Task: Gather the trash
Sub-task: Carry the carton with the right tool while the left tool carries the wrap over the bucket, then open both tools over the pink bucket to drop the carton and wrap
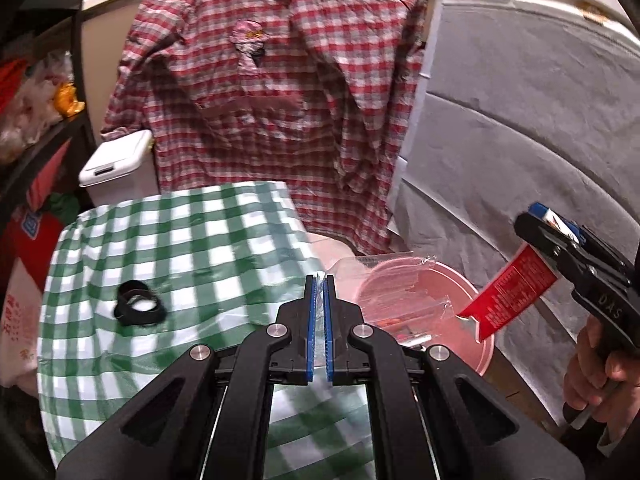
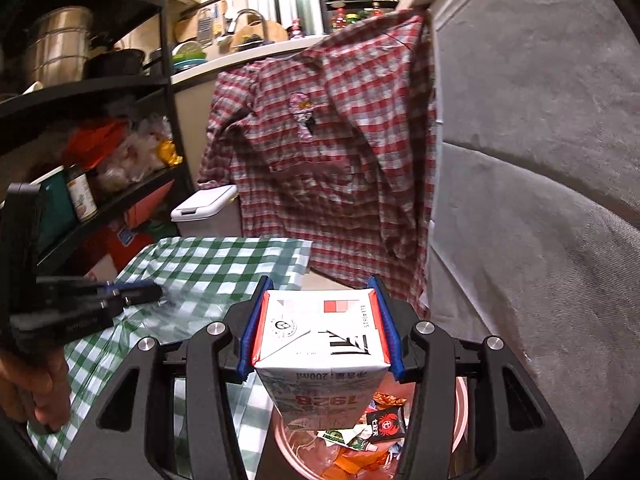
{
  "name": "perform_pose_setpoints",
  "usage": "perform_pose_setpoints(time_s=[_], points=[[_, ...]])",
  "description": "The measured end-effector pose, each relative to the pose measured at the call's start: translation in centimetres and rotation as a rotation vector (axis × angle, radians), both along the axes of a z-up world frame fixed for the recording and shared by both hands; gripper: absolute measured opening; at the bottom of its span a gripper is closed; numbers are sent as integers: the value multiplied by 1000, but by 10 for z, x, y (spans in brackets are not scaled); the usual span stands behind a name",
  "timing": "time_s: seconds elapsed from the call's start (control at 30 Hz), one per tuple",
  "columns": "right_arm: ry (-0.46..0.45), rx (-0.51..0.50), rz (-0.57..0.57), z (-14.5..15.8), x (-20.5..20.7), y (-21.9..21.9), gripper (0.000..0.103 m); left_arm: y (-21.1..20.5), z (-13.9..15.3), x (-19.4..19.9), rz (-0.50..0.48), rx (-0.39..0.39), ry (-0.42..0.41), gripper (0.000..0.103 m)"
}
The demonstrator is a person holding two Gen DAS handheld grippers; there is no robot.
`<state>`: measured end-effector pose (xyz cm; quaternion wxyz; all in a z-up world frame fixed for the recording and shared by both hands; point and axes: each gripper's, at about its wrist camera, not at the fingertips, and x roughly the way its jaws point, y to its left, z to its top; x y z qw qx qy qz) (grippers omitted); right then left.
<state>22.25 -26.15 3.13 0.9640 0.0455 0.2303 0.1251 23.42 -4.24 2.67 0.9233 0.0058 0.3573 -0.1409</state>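
My right gripper (image 2: 320, 326) is shut on a red and white 200 ml milk carton (image 2: 320, 344) and holds it over the pink bin (image 2: 460, 400), which has wrappers inside. In the left wrist view the carton (image 1: 508, 296) hangs at the right, above the bin (image 1: 460, 292). My left gripper (image 1: 319, 308) is shut on the edge of a clear plastic bag (image 1: 400, 284) that lies over the bin's rim beside the green checked table (image 1: 180, 248). A black ring-shaped item (image 1: 138, 308) lies on the cloth to the left.
A red plaid shirt (image 1: 280, 92) hangs over a counter behind the table. A white lidded bin (image 1: 116, 164) stands at the back left. A black shelf (image 2: 92, 128) with pots and bags is at the left. A grey covered surface (image 1: 520, 120) is at the right.
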Motion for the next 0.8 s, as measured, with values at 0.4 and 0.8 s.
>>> perform_pose_setpoints(time_s=[0.4,0.8], points=[[23,8,-68,-6,24,-22,49,-57,-34,28,-32,73,76,4],[64,-12,-74,-16,36,-19,56,-53,-29,31,-44,24,77,18]])
